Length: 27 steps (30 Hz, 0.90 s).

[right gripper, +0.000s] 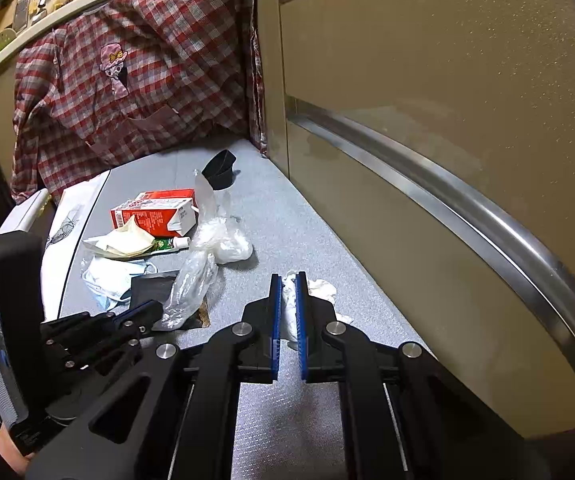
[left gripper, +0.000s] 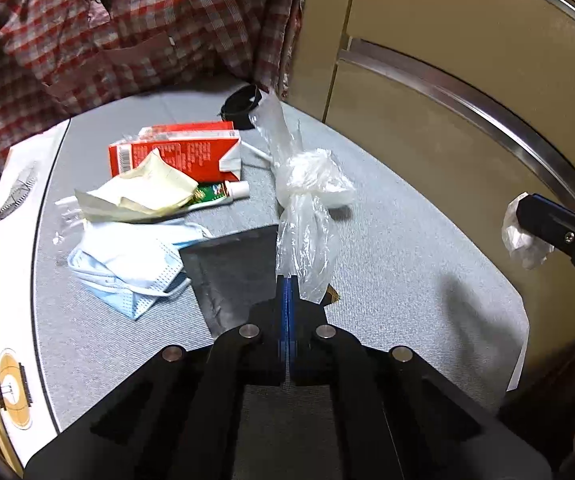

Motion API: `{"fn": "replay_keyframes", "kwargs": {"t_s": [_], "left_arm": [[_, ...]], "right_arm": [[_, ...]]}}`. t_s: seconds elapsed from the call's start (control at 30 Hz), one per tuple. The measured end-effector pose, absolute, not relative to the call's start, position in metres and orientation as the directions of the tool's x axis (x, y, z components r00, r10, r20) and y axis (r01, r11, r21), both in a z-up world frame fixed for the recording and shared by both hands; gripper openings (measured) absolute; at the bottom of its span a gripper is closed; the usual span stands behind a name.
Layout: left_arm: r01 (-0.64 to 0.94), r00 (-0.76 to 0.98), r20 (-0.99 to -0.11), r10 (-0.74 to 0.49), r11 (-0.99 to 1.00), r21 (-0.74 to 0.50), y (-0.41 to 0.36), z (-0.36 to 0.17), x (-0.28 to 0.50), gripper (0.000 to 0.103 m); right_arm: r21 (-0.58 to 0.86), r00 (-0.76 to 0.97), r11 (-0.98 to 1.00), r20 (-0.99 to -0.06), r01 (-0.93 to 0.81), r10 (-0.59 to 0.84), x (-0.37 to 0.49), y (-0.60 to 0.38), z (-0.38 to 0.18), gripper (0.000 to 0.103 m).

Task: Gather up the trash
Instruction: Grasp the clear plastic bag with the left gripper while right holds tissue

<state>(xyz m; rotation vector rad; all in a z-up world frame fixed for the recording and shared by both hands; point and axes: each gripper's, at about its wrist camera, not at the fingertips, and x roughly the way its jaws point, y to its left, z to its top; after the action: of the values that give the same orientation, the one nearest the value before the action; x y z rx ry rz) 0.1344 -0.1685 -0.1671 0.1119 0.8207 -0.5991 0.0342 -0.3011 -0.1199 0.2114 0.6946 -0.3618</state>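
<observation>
My left gripper (left gripper: pixel 287 284) is shut, its blue pads together on the near end of a clear knotted plastic bag (left gripper: pixel 307 216) that lies on the grey mat (left gripper: pixel 407 240). The right wrist view shows the same gripper (right gripper: pixel 153 309) low at the left, with its tip at the bag's end (right gripper: pixel 191 284). My right gripper (right gripper: pixel 288 280) is shut on a crumpled white tissue (right gripper: pixel 289 312), held above the mat near the cabinet. In the left wrist view, it (left gripper: pixel 521 210) enters from the right edge with the tissue (left gripper: pixel 523 240).
Left of the bag lie a red carton (left gripper: pixel 175 152), crumpled yellow paper (left gripper: pixel 143 192), a small tube (left gripper: pixel 223 191), a blue face mask (left gripper: pixel 127 272) and a dark grey pouch (left gripper: pixel 231 268). A black cup (left gripper: pixel 243 104) stands behind. A cabinet front with steel handles (left gripper: pixel 467 100) borders the right; a checked garment (left gripper: pixel 127 32) hangs at the back.
</observation>
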Motion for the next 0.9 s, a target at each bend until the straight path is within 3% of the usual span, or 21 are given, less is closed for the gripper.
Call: {"fn": "replay_keyframes", "kwargs": {"t_s": [0.37, 0.63, 0.9], "left_arm": [[0.441, 0.658, -0.614, -0.436, 0.884, -0.155, -0.114, -0.098, 0.122, 0.0], [0.358, 0.727, -0.553, -0.406, 0.912, -0.199, -0.061, -0.048, 0.102, 0.0], [0.251, 0.81, -0.51, -0.289, 0.957, -0.144, 0.0, -0.011, 0.07, 0.0]], "right_arm": [[0.088, 0.743, 0.927, -0.627, 0.365, -0.233, 0.029, -0.293, -0.107, 0.007], [0.143, 0.79, 0.95, -0.597, 0.277, -0.14, 0.026, -0.268, -0.08, 0.007], [0.173, 0.822, 0.977, -0.569, 0.127, -0.006, 0.028, -0.215, -0.058, 0.007]]}}
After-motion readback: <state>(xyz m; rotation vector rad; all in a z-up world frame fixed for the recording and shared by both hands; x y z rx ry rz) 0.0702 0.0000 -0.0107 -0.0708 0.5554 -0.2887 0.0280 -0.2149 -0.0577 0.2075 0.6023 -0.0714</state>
